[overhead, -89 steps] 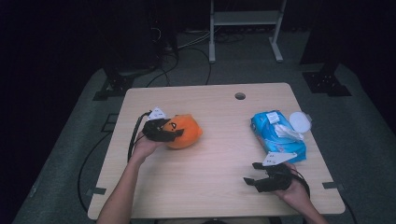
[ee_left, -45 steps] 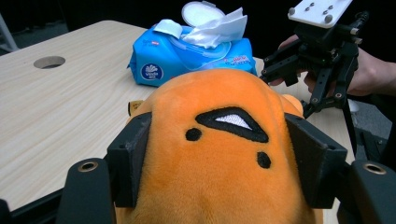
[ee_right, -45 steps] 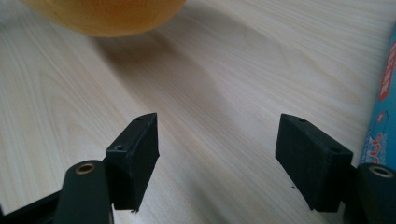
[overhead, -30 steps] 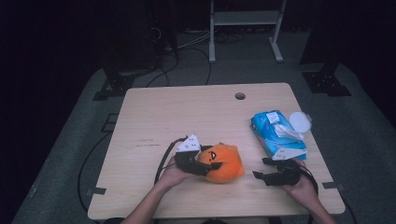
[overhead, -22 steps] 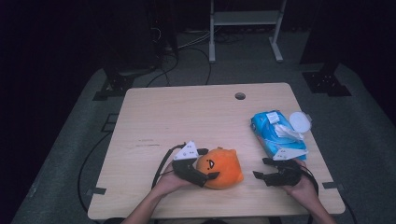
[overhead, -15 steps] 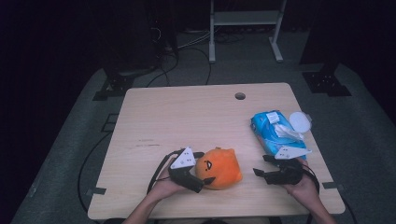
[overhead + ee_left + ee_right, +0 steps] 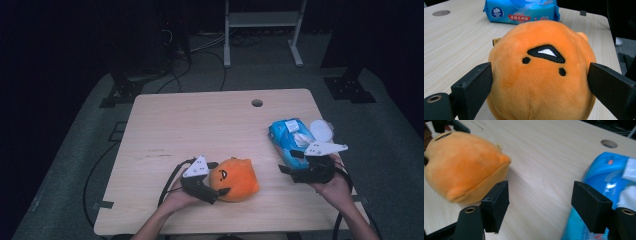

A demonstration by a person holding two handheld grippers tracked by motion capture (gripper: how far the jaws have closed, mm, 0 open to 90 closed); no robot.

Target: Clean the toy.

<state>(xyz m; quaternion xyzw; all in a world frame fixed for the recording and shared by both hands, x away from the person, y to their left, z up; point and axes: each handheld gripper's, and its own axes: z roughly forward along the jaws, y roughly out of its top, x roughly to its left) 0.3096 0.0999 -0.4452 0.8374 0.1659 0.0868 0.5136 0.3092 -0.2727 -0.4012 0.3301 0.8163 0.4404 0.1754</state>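
Released near the table's front edge, round orange plush toy (image 7: 236, 178) lies face-up.

The plush (image 7: 541, 72) between the left gripper's (image 7: 212, 181) jaws is orange cloth with a short, soft, matt nap; its eyes and beak are stitched in black and white thread with a slight sheen. Those jaws are matt black plastic, faintly grainy, with a metal-ringed hole in one. Under them the table (image 7: 200, 125) is pale wood-grain, smooth and low in gloss, probably laminate. Beyond the plush lies a wipes pack (image 7: 521, 11) of glossy blue plastic film, crinkled and catching light. Beside the right gripper (image 7: 541, 200), whose pads are the same matt black, that film looks wet-shiny.
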